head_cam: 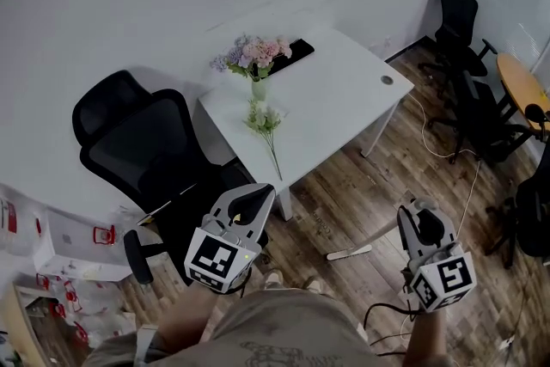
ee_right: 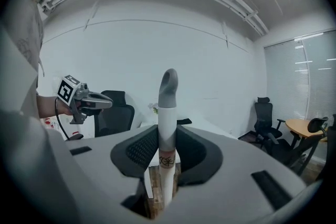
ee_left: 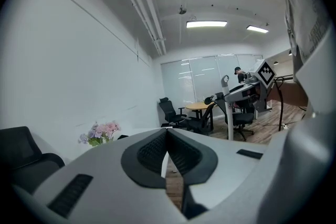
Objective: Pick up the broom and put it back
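The broom (ee_right: 167, 113) is in the right hand-held gripper (ee_right: 168, 141), whose pads pinch the white handle just below its grey tip. In the right gripper view the handle runs up the middle of the frame, from the bottom edge, through the jaws, to the tip above them. Its long axis therefore crosses the line along which the gripper points rather than following it. In the head view a pale bar slants down and to the left from that gripper, at the lower right of the frame, over the wooden floor (head_cam: 344, 202). This is probably the same handle, though the view is dim and no view shows the brush end.

The left hand-held gripper (ee_left: 167, 139) has its jaws pressed together with nothing between them. It sits at the lower middle-left of the head view, in front of the chair (head_cam: 142, 142) and well apart from the broom. It also shows at the middle left of the right gripper view. The right hand is the one carrying, and the left is free.

The bench (head_cam: 344, 99) with its flowers (head_cam: 253, 54) stands in the upper middle of the head view, ahead of both grippers. No rack or corner meant for the broom is visible, so where it belongs cannot be told. The coming move likely turns on keeping the long handle clear of bench and chair while the right hand carries it.
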{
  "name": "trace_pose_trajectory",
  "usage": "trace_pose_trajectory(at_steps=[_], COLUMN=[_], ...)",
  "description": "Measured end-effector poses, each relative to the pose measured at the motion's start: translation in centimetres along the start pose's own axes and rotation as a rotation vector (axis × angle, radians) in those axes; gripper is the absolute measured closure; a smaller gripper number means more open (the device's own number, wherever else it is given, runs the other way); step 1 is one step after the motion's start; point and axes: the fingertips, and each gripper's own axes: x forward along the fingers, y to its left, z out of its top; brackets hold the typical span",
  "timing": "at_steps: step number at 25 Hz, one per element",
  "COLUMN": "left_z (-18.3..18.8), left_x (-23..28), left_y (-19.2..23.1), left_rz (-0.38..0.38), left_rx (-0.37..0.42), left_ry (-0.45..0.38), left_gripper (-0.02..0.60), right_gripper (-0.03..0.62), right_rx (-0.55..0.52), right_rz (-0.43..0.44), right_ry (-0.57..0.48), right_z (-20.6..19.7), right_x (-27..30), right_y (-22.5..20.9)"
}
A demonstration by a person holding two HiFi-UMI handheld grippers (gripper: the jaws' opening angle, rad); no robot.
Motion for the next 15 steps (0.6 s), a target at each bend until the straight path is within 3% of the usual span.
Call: trace_pose_trajectory(at_steps=[8, 15], left_z=[-0.3, -1.3], left_x=[0.8, 1.9], left_y=[-0.1, 0.7], left_rz=[0.02, 0.041], left_rx=[0.02, 0.031], left_ry=[0.004, 0.025], left_gripper=[0.565, 0.565], right_gripper=[0.474, 0.474], right_rx=[-0.021, -0.092], right_rz=[0.125, 0.269], right_ry=[-0.012, 0.032], right_z=[1.1, -0.5], right_x=[0.7, 4.8], right_y=[-1.9, -0.4])
